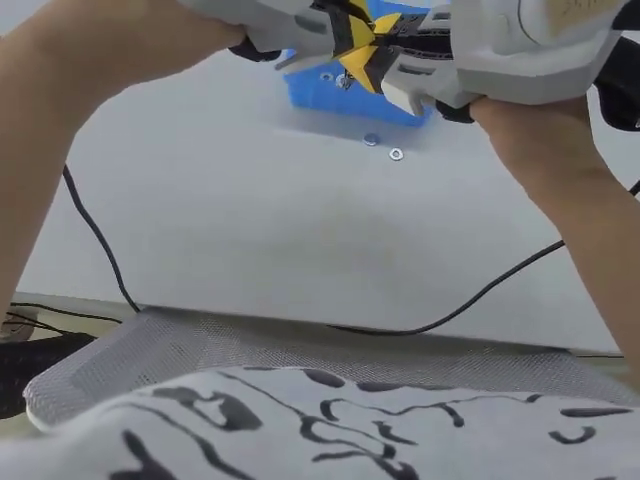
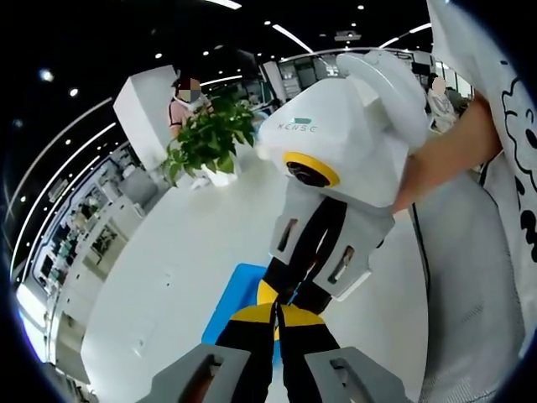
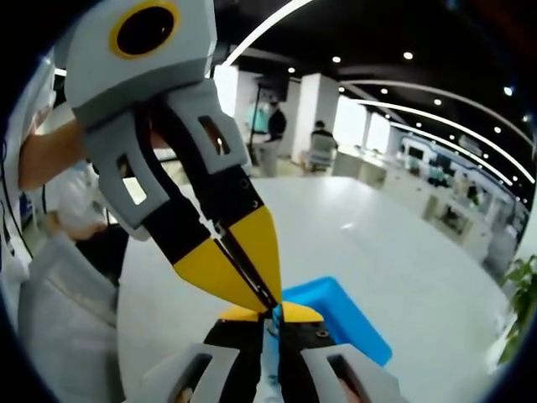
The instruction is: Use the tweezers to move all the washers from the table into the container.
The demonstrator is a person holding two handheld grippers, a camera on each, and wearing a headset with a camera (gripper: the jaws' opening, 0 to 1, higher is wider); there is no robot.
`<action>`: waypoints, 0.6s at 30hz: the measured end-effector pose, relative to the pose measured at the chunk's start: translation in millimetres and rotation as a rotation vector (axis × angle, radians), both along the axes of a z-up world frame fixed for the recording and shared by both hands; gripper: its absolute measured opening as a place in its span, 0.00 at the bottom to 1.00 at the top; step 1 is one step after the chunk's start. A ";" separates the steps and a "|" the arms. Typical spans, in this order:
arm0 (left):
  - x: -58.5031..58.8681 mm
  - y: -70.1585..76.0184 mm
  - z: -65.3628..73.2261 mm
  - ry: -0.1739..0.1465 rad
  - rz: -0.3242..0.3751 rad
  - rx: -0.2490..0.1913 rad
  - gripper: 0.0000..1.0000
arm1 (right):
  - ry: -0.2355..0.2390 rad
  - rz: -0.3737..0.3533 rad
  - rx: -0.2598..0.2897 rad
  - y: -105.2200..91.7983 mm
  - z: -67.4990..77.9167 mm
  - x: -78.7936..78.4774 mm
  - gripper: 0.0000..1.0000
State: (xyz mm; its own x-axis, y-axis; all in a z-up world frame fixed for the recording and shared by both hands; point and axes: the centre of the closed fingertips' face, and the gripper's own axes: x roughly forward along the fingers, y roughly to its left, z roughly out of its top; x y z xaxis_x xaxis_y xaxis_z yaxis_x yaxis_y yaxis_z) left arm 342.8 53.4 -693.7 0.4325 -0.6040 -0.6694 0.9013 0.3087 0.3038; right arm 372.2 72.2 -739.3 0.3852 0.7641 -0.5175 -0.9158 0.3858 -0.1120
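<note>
My two grippers meet tip to tip high over the blue container [image 1: 330, 95], which stands at the far side of the white table [image 1: 300, 230]. The left gripper [image 1: 350, 45] comes from the left with its yellow tips pressed together. In its own view the right gripper [image 3: 273, 317] is shut on a thin pale strip, the tweezers [image 3: 268, 363]. A small tweezer tip [image 1: 343, 80] hangs below the yellow tips, over the container. Two washers [image 1: 396, 154] lie on the table just in front of the container. A corner of the container [image 3: 336, 323] lies beneath the jaws.
A black cable [image 1: 480, 295] crosses the table's near right and another [image 1: 95, 235] runs along its left. A mesh chair edge [image 1: 200, 345] and patterned clothing [image 1: 330, 430] sit below. Potted plant [image 2: 210, 138] and people stand far off.
</note>
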 end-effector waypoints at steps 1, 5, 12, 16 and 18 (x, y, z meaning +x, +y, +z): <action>1.4 -0.6 1.2 -0.003 -0.003 -0.001 0.00 | -0.004 -0.002 -0.001 -1.2 0.3 1.9 0.01; 8.8 -3.4 3.7 -0.015 -0.007 -0.014 0.00 | -0.018 -0.017 0.001 -5.5 1.9 10.4 0.01; 19.0 -8.2 -10.2 -0.009 -0.014 -0.010 0.00 | -0.024 -0.024 -0.039 -6.4 -9.3 15.6 0.01; 23.8 -9.6 -18.5 0.011 -0.008 -0.024 0.00 | -0.009 -0.026 -0.051 -5.6 -14.8 13.7 0.01; 27.0 -10.1 -22.9 0.018 -0.002 -0.027 0.00 | -0.001 -0.029 -0.048 -4.1 -16.8 13.0 0.02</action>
State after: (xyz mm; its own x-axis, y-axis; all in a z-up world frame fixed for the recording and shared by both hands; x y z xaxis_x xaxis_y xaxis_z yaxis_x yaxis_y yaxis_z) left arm 369.8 43.3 -716.6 0.4197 -0.6227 -0.6604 0.9070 0.3152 0.2792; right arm 385.2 68.1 -756.2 0.4074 0.7268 -0.5530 -0.9042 0.4061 -0.1324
